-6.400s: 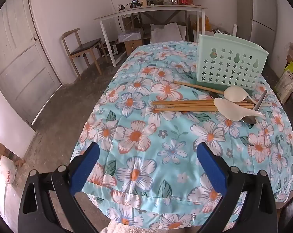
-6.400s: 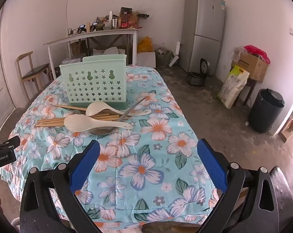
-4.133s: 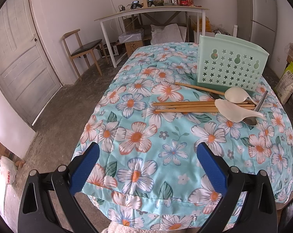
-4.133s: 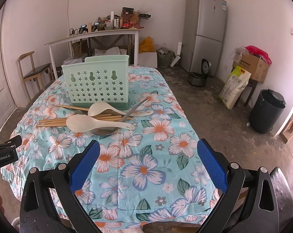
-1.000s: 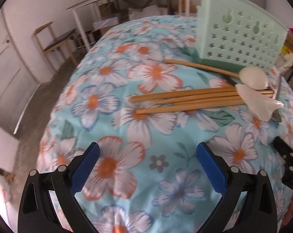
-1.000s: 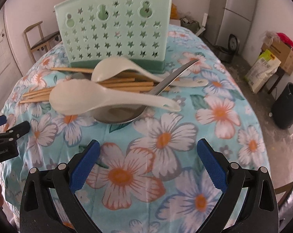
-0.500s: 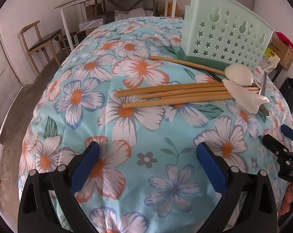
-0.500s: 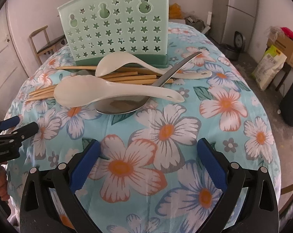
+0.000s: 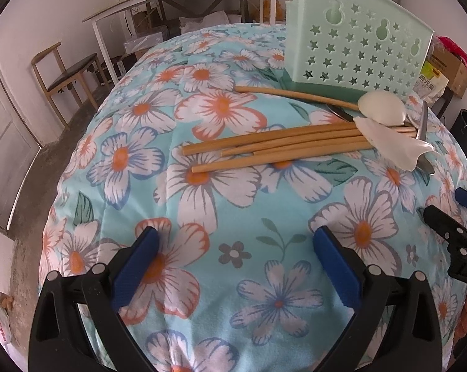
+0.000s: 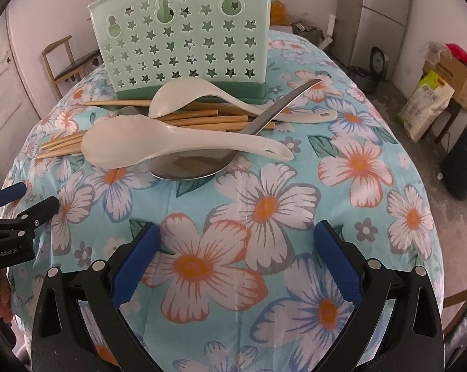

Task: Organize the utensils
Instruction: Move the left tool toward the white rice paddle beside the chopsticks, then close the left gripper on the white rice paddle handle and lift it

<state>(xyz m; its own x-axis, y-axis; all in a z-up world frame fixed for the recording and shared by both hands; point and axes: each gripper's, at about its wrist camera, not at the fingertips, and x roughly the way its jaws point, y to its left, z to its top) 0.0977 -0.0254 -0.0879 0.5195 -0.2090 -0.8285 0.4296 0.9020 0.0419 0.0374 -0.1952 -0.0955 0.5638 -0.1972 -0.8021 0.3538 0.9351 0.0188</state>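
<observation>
Both hand-held grippers have come in low over the flowered table [image 9: 202, 279] since a few seconds ago, and the utensil pile now sits much nearer. Left hand-held gripper [image 9: 233, 259] hangs with its blue pads spread wide, empty; right hand-held gripper [image 10: 238, 255] is likewise spread and holds nothing. Wooden chopsticks [image 9: 273, 145] lie bundled beside two white spoons [image 10: 171, 145] and a metal ladle [image 10: 196, 164], just before the upright green perforated holder [image 10: 183, 43].
</observation>
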